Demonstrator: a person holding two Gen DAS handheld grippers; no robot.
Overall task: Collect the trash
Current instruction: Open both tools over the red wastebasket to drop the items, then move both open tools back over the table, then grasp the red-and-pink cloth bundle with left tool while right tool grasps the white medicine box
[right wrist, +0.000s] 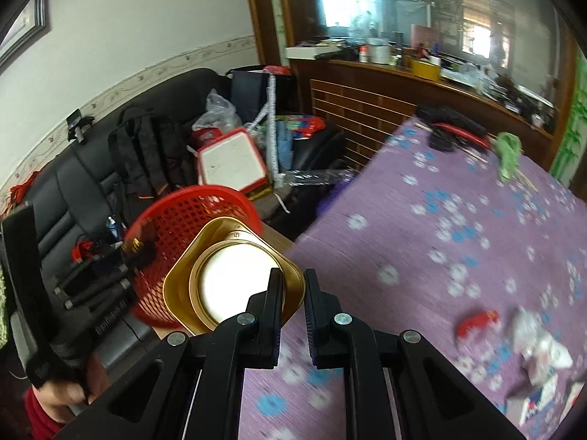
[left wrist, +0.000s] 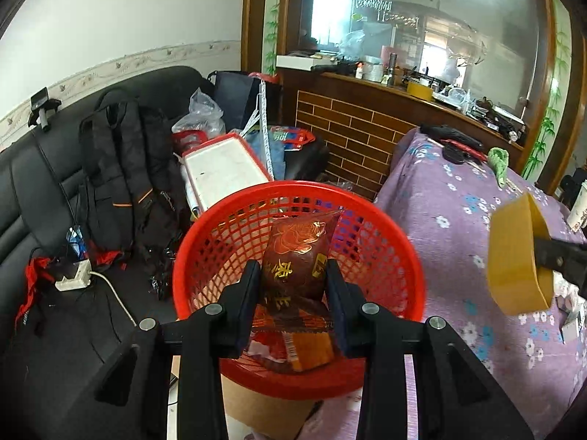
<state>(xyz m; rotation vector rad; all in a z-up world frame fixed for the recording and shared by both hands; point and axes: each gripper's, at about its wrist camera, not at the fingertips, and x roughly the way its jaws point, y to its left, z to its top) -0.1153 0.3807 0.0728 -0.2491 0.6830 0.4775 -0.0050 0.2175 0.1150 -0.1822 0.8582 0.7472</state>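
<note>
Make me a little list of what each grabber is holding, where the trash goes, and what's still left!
left gripper: shut on the dark red snack packet, above the basket
right gripper: pinching the rim of the gold plastic tray
trash goes in: red mesh basket, on a cardboard box beside the table
in the basket: some orange and red wrappers
still on the purple flowered tablecloth: red scrap, crumpled white wrapper, green cloth

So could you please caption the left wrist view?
Left gripper holds a dark red packet above the red basket.
</note>
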